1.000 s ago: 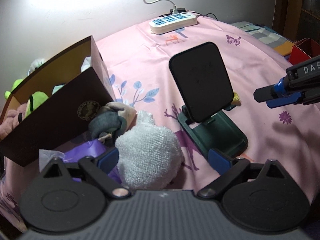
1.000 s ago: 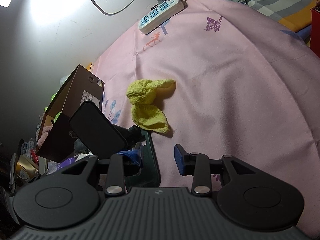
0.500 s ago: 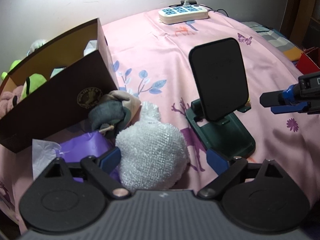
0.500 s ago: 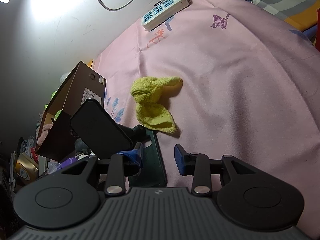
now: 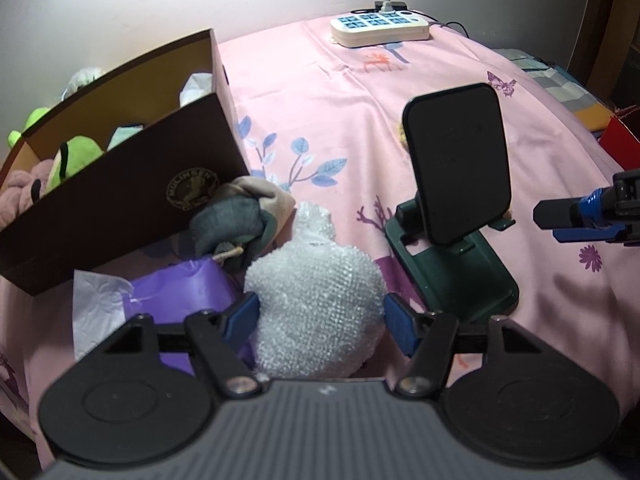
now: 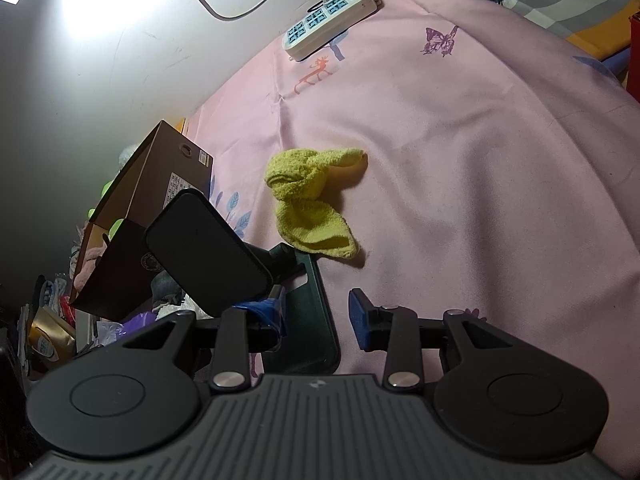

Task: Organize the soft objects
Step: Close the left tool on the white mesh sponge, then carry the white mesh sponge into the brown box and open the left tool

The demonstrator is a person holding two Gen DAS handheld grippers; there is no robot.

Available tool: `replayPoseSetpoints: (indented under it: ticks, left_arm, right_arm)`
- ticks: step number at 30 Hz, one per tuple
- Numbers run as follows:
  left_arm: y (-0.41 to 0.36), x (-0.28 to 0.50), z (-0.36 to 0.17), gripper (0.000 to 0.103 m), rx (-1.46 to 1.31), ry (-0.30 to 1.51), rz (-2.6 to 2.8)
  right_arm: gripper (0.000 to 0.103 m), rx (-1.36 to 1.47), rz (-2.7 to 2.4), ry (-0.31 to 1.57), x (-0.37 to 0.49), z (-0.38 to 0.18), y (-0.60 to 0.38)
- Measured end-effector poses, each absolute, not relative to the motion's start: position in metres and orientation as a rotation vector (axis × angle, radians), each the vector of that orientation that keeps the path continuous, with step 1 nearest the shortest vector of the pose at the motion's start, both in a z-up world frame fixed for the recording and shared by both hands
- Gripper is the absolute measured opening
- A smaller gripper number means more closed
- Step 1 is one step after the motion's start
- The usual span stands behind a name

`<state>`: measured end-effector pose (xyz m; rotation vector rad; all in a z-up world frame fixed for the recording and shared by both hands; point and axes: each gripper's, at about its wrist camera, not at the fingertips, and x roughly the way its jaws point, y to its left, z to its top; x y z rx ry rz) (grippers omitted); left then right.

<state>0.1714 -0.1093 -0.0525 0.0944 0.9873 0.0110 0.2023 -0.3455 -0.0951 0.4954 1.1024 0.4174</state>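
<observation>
Where wall [image 5: 120,8] glares, pink printed sheet [image 6: 460,168] covers bed.

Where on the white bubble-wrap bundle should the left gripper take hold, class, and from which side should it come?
Grip the bubble-wrap bundle across its wide, rounded body, not the narrow knotted neck pointing away. Come from the near side, from above: the left gripper already straddles it there, jaws closing, blue fingertips at either flank. The purple bag and phone stand crowd the sides.
</observation>
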Motion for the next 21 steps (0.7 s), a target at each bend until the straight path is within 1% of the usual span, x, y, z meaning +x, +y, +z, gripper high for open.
replayPoseSetpoints:
  ticks: [1, 6, 11, 16, 21]
  left_arm:
    - [-0.108, 0.171, -0.052, 0.061, 0.089, 0.988, 0.01]
    - [-0.107, 0.167, -0.052, 0.059, 0.089, 0.983, 0.014]
    - [-0.107, 0.161, -0.05, 0.055, 0.068, 0.973, -0.001]
    - [-0.105, 0.156, -0.045, 0.053, 0.038, 0.97, 0.0]
    - [-0.103, 0.146, -0.029, 0.052, 0.004, 0.94, -0.021]
  right_arm:
    - [0.018, 0.498, 0.413, 1.103, 0.202, -0.095, -0.346]
    - [0.018, 0.509, 0.401, 1.108, 0.2, -0.096, -0.349]
    - [0.018, 0.513, 0.402, 1.105, 0.197, -0.096, -0.348]
    - [0.018, 0.512, 0.397, 1.105, 0.195, -0.096, -0.349]
    - [0.018, 0.513, 0.387, 1.099, 0.193, -0.094, -0.351]
